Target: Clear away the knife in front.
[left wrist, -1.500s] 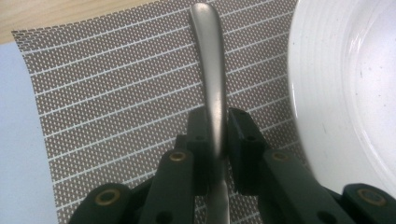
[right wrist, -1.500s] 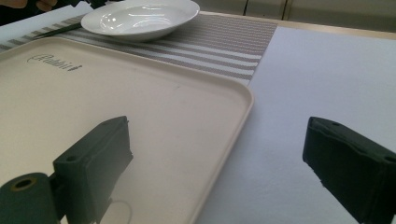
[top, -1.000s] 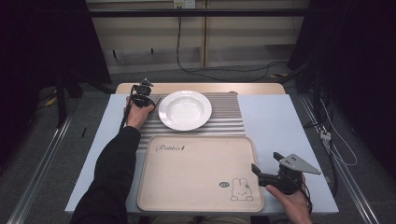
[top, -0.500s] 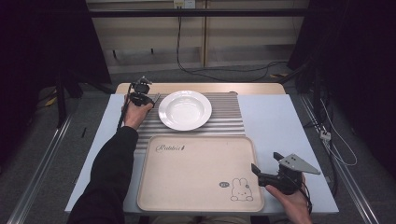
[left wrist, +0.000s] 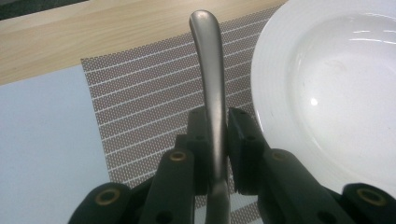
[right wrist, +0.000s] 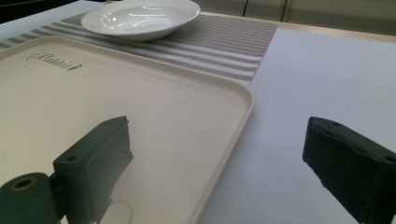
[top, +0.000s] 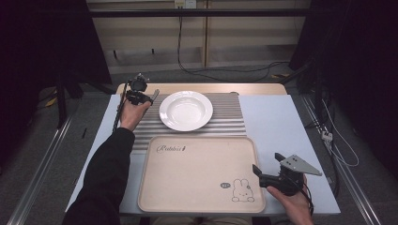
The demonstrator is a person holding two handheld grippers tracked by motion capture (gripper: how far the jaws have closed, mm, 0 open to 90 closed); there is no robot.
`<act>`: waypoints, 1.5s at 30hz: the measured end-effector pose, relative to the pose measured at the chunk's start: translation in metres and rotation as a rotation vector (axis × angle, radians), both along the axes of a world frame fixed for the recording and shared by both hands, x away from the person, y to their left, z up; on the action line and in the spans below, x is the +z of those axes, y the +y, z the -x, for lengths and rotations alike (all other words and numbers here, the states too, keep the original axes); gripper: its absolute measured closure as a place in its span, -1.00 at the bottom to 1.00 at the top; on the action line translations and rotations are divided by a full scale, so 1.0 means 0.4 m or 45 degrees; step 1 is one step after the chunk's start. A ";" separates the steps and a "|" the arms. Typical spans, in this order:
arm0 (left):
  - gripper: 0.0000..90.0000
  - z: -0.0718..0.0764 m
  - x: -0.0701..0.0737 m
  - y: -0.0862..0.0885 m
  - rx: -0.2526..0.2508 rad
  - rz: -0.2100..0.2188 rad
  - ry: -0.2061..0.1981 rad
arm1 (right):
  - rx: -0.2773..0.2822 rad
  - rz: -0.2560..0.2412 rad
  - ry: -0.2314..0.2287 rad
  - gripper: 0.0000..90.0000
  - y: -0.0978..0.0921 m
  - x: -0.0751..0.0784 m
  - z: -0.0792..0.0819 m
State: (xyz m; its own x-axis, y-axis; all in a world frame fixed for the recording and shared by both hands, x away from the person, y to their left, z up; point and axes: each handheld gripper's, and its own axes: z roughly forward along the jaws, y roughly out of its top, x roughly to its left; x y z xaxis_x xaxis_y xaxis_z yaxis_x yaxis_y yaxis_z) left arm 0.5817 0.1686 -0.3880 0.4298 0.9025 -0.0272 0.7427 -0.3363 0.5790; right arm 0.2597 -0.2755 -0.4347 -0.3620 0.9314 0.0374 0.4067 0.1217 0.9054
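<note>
My left gripper (top: 141,95) is at the far left of the striped placemat (top: 225,119), just left of the white plate (top: 186,110). It is shut on a metal utensil handle (left wrist: 208,70), which sticks out past the jaws over the placemat (left wrist: 149,102) beside the plate (left wrist: 336,93); the utensil's other end is hidden. My right gripper (top: 266,162) is held at the near right corner of the beige rabbit tray (top: 155,187), open and with nothing in it. In the right gripper view its jaws stand wide apart (right wrist: 219,158) over the tray's edge (right wrist: 243,107).
The plate (right wrist: 144,18) is bare and sits on the placemat (right wrist: 224,42) behind the tray. A pale blue tabletop (top: 281,122) stretches to the right of the tray and placemat. A wooden strip (top: 253,88) runs along the far edge.
</note>
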 end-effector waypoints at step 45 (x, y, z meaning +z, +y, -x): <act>0.77 0.240 0.077 -0.023 -0.134 0.099 -0.096 | 0.000 0.005 -0.004 -0.83 0.002 0.001 0.002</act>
